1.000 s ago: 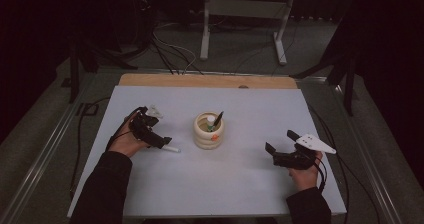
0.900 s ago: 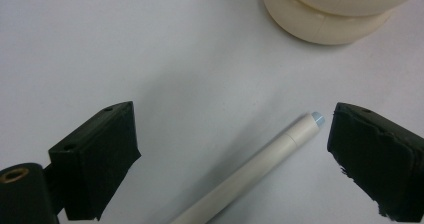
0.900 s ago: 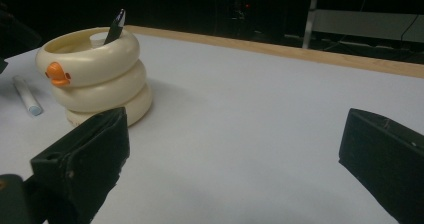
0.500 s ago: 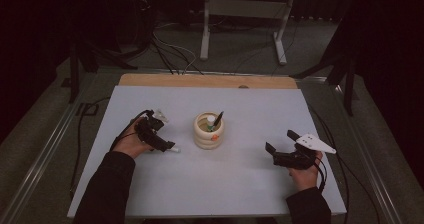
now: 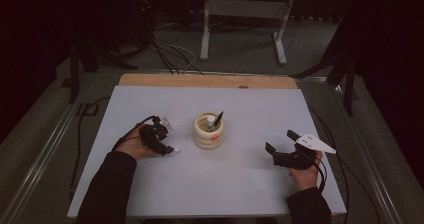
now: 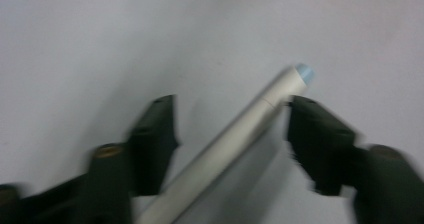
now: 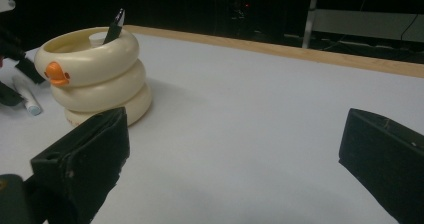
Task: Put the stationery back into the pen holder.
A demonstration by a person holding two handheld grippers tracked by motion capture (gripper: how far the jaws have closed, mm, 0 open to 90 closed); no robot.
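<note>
A white marker [image 6: 235,139] with a pale blue end lies slantwise on the white table [image 5: 240,109]. My left gripper [image 6: 230,129] has come down over it and its jaws have just been closing. The marker is between them, the right jaw at its blue end and the left jaw still apart from it. In the high view the left gripper [image 5: 165,145] and marker [image 5: 175,149] are left of a cream ringed holder [image 5: 209,131] with an orange beak. The holder [image 7: 95,79] has a black pen [image 7: 114,26] in it. My right gripper [image 7: 235,149] stands wide open and empty at the right [image 5: 281,141].
A wooden strip [image 5: 210,80] runs along the table's far edge. Beyond it stand a metal stand [image 5: 245,14] and loose cables on the dark floor. Bare white table lies between the holder and my right gripper.
My left gripper has sunk toward the table beside the holder, over the marker, with its jaws narrowing. The right gripper and the holder have stayed put.
</note>
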